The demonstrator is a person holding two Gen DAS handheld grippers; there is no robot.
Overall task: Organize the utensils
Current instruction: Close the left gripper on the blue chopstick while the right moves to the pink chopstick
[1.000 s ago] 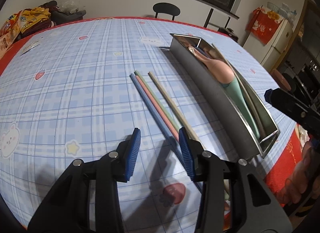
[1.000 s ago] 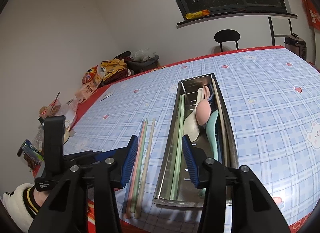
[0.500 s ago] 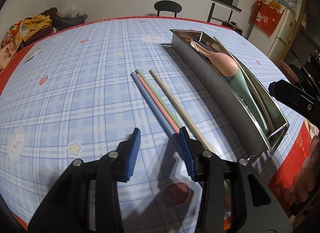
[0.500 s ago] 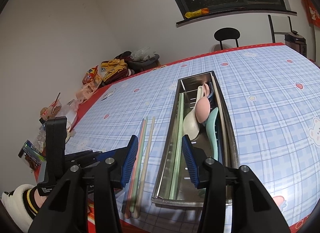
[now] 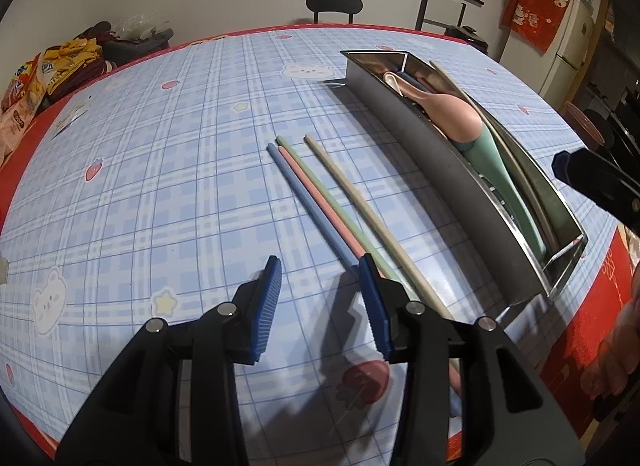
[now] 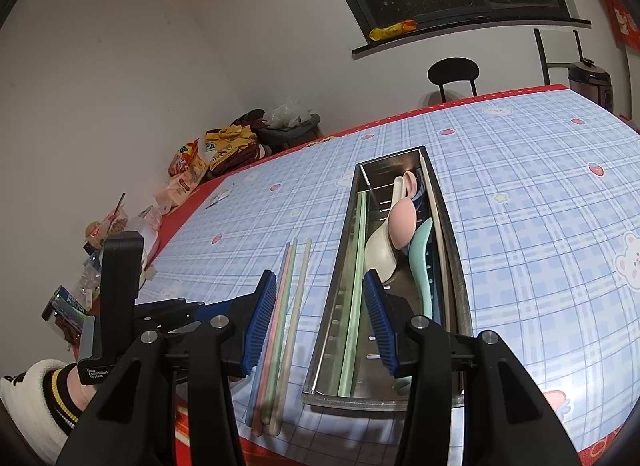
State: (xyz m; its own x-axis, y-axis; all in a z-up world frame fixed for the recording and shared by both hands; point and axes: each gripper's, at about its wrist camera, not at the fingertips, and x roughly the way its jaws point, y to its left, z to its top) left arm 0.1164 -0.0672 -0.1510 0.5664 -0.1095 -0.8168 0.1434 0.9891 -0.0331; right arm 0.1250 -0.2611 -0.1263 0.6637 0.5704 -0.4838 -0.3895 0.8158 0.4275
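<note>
Several chopsticks, blue, pink, green and beige (image 5: 320, 193), lie side by side on the blue plaid tablecloth, left of a long steel utensil tray (image 5: 452, 181). The tray (image 6: 344, 294) holds a green chopstick, white, pink and teal spoons (image 6: 402, 221) and a beige chopstick. My left gripper (image 5: 320, 286) is open and empty, low over the near ends of the chopsticks. My right gripper (image 6: 320, 302) is open and empty above the tray's near end and the chopsticks (image 6: 288, 306).
Snack packets and bags (image 6: 216, 149) pile at the table's far left edge. A black chair (image 5: 334, 5) stands behind the table. The red table edge (image 6: 208, 434) runs close under both grippers. A fridge (image 5: 568, 49) stands at the far right.
My left gripper has drawn back and swung slightly, so the chopsticks and tray sit farther ahead. My right gripper has eased a little closer over the tray's near end. Both jaws stay open.
</note>
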